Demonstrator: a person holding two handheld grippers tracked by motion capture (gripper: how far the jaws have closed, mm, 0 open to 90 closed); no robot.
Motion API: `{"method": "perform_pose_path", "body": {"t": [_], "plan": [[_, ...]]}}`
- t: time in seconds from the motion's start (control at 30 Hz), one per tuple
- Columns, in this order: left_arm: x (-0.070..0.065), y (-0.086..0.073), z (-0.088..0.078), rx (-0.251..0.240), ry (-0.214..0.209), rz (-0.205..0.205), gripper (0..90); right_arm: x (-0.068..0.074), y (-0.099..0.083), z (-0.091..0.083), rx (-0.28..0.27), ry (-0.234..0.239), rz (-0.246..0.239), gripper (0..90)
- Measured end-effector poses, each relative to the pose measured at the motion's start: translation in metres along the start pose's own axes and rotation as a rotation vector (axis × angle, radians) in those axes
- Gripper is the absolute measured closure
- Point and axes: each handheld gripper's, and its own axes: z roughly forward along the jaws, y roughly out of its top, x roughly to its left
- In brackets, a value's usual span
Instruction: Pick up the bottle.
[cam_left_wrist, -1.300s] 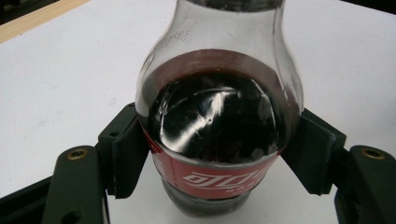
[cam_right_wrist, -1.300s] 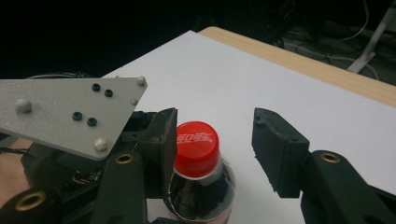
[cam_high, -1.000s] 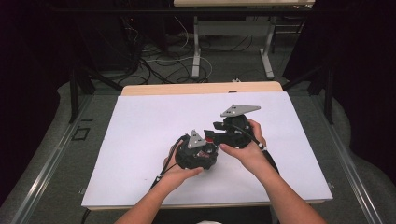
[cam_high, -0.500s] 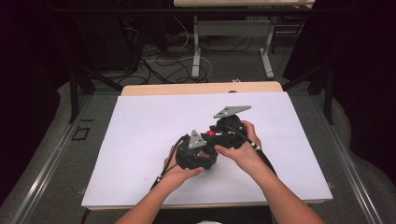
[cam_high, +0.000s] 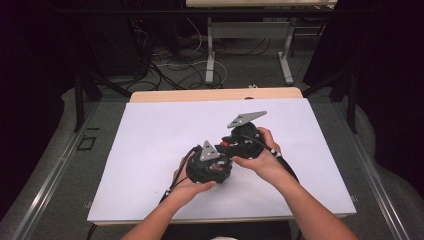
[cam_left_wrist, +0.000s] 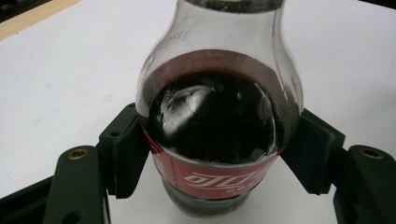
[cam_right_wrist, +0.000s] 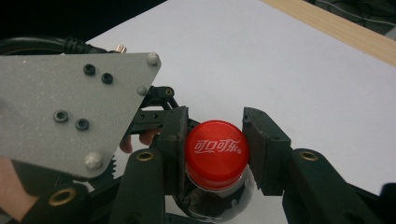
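High view: at the centre of the frame, slightly low, both grippers meeting over the white table (cam_high: 150, 150). Left gripper (cam_high: 220, 169) low, right gripper (cam_high: 225, 146) just above and to the right of it, a red spot of the cap (cam_high: 226, 145) between them. Bottle body hidden here under the hands.

Left gripper view: bottle (cam_left_wrist: 219, 121) in the middle of the frame, standing on the table, clamped at the label between both jaws, pads touching the plastic on left and right. Dark drink up to the shoulder, so probably rather heavy for its size. Smooth round wall, likely slippery; thin plastic, likely to dent under hard squeeze. Best hold at the labelled waist, as now.

Right gripper view: red cap in the lower middle, between the two jaws. Left jaw touching the cap; at the right jaw, cannot tell if touching. Ribbed cap, stiff, good for a turning grip.
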Motion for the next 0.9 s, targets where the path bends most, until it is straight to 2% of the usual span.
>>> {"method": "perform_pose_path", "body": {"t": [0.03, 0.1, 0.13, 0.17, 0.2, 0.23, 0.27, 0.3, 0.33, 0.37, 0.4, 0.43, 0.47, 0.5, 0.53, 0.57, 0.6, 0.63, 0.67, 0.7, 0.73, 0.77, 0.83, 0.87, 0.9], "plan": [[-0.001, -0.001, 0.0, -0.009, 0.0, -0.006, 30.6, -0.002, 0.001, 0.0, 0.015, 0.037, -0.026, 61.8], [-0.001, -0.002, -0.002, -0.015, -0.017, -0.01, 30.7, -0.003, 0.002, -0.001, 0.019, 0.05, -0.041, 61.8], [0.0, -0.002, -0.002, -0.02, -0.021, -0.001, 30.7, -0.005, 0.003, -0.002, 0.034, 0.098, -0.099, 61.8], [0.0, -0.002, -0.004, -0.007, -0.034, 0.004, 30.7, -0.005, 0.003, -0.002, 0.034, 0.098, -0.099, 61.8], [-0.001, -0.003, -0.005, -0.015, -0.033, -0.001, 30.6, -0.006, 0.005, -0.002, 0.041, 0.133, -0.128, 61.8], [0.0, -0.004, -0.007, -0.027, -0.047, 0.013, 30.6, -0.006, 0.007, -0.002, 0.048, 0.157, -0.161, 61.8], [0.0, -0.004, -0.007, -0.027, -0.047, 0.013, 30.6, -0.006, 0.007, -0.002, 0.048, 0.157, -0.161, 61.8], [-0.001, -0.004, -0.008, -0.027, -0.053, 0.011, 30.6, -0.008, 0.008, -0.002, 0.056, 0.188, -0.194, 61.8], [-0.001, -0.004, -0.01, -0.024, -0.061, 0.024, 30.6, -0.01, 0.011, -0.003, 0.071, 0.249, -0.273, 61.8], [-0.001, -0.005, -0.011, -0.027, -0.071, 0.026, 30.6, -0.01, 0.011, -0.003, 0.071, 0.249, -0.273, 61.8], [-0.002, -0.006, -0.012, -0.038, -0.072, 0.027, 30.6, -0.01, 0.012, -0.003, 0.075, 0.273, -0.304, 61.8], [-0.003, -0.006, -0.013, -0.042, -0.076, 0.032, 30.6, -0.014, 0.015, -0.003, 0.073, 0.334, -0.372, 61.7], [-0.003, -0.007, -0.013, -0.048, -0.079, 0.036, 30.6, -0.014, 0.015, -0.003, 0.073, 0.334, -0.372, 61.7], [-0.003, -0.007, -0.015, -0.037, -0.086, 0.047, 30.5, -0.014, 0.016, -0.003, 0.076, 0.36, -0.389, 61.7], [-0.004, -0.008, -0.014, -0.045, -0.083, 0.029, 30.5, -0.014, 0.016, -0.002, 0.074, 0.368, -0.406, 61.6], [-0.003, -0.008, -0.015, -0.029, -0.091, 0.034, 30.5, -0.014, 0.017, -0.002, 0.089, 0.369, -0.399, 61.4], [-0.003, -0.008, -0.015, -0.042, -0.078, 0.031, 30.5, -0.013, 0.017, -0.002, 0.095, 0.355, -0.384, 61.2], [-0.003, -0.009, -0.015, -0.046, -0.066, 0.026, 30.4, -0.009, 0.017, -0.002, 0.092, 0.317, -0.384, 56.4], [-0.002, -0.008, -0.016, -0.038, -0.066, 0.024, 30.4, -0.009, 0.017, -0.002, 0.092, 0.317, -0.384, 56.4], [-0.001, -0.008, -0.016, -0.034, -0.067, 0.011, 30.4, -0.001, 0.015, -0.003, 0.076, 0.233, -0.331, 50.0], [0.001, -0.009, -0.016, -0.044, -0.039, 0.01, 30.4, 0.001, 0.015, -0.005, 0.075, 0.214, -0.308, 49.9], [0.001, -0.009, -0.016, -0.044, -0.039, 0.01, 30.4, 0.001, 0.015, -0.005, 0.075, 0.214, -0.308, 49.9], [0.002, -0.009, -0.017, -0.042, -0.021, 0.002, 30.4, 0.008, 0.011, -0.007, 0.018, 0.142, -0.254, 49.3], [0.003, -0.009, -0.019, -0.023, -0.03, 0.002, 30.4, 0.012, 0.008, -0.009, -0.015, 0.102, -0.192, 50.1], [0.002, -0.01, -0.018, -0.044, -0.018, -0.011, 30.4, 0.014, 0.007, -0.009, -0.025, 0.064, -0.188, 51.6]]}}
